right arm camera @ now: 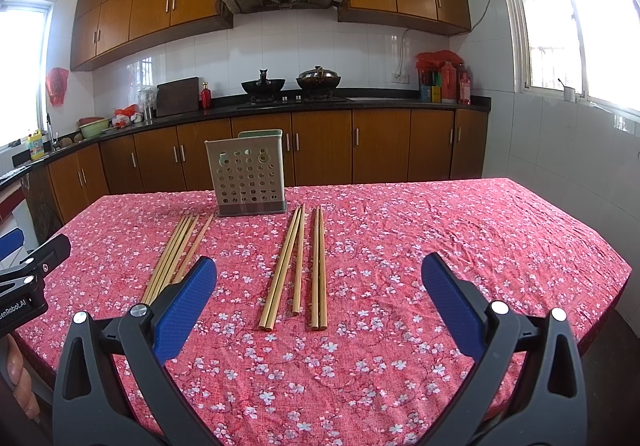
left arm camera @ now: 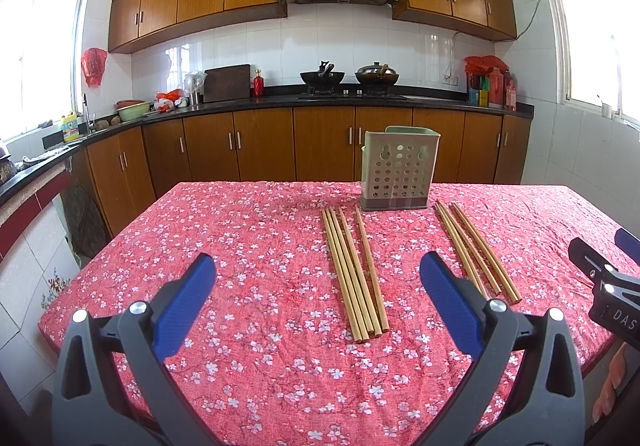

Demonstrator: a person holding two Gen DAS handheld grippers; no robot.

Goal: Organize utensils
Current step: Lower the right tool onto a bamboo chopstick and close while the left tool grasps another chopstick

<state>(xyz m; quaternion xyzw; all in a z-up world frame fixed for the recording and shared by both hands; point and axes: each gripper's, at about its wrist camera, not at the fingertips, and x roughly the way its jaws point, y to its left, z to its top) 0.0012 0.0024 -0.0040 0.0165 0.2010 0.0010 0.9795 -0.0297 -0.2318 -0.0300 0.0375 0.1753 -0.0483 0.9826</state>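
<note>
Two groups of wooden chopsticks lie on a red floral tablecloth. The left group (left arm camera: 354, 274) (right arm camera: 176, 254) has several sticks. The right group (left arm camera: 476, 250) (right arm camera: 298, 266) lies in front of a pale green perforated utensil holder (left arm camera: 396, 168) (right arm camera: 250, 178) that stands upright at the table's far side. My left gripper (left arm camera: 318, 266) is open and empty, above the table just short of the left group. My right gripper (right arm camera: 318, 270) is open and empty, above the near ends of the right group. Each gripper shows at the other view's edge.
The table (left arm camera: 240, 246) (right arm camera: 460, 246) stands in a kitchen. Wooden cabinets and a black counter with two woks (left arm camera: 348, 77) run along the far wall. A sink counter runs along the left. Windows are on both sides.
</note>
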